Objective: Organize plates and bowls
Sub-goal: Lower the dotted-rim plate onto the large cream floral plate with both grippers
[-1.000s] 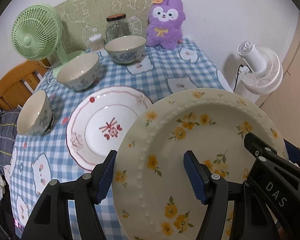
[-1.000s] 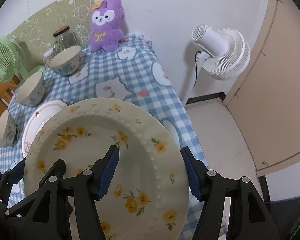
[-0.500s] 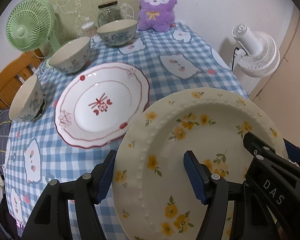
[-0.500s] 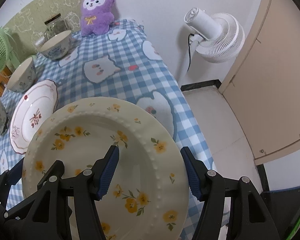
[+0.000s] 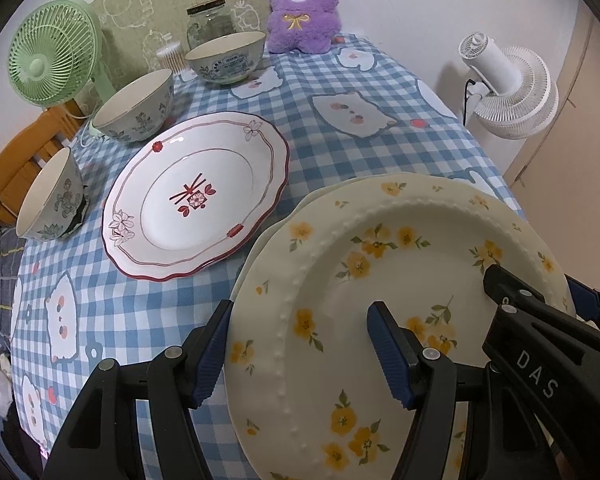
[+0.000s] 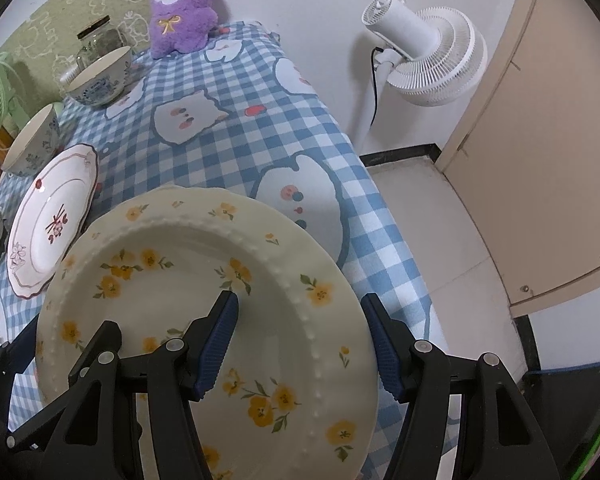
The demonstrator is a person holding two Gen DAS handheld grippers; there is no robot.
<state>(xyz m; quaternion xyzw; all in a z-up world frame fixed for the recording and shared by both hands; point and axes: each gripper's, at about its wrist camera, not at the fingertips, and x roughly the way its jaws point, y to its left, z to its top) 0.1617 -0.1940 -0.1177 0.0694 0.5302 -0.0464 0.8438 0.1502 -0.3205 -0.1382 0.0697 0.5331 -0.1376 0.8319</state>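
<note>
Cream round ceramic plate with yellow flowers (image 5: 400,280) pinched at opposite rims by left gripper (image 5: 304,354) and right gripper (image 6: 300,344), over the near edge of the blue-checked-cloth counter (image 5: 340,148).
Each gripper has one pad on top of the plate and one below. Another pale rim shows just beneath it. Beside it lies a white scalloped red-trimmed plate (image 5: 196,196); three empty floral bowls (image 5: 134,108) line the left side. Behind stand a glass jar (image 5: 208,24), purple plush toy (image 5: 304,4) and green fan (image 5: 52,64); a white fan (image 6: 428,52) is on the floor.

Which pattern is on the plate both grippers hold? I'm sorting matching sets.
Cream plate with yellow flowers, green leaves and a beaded rim; clearest in the right wrist view.
</note>
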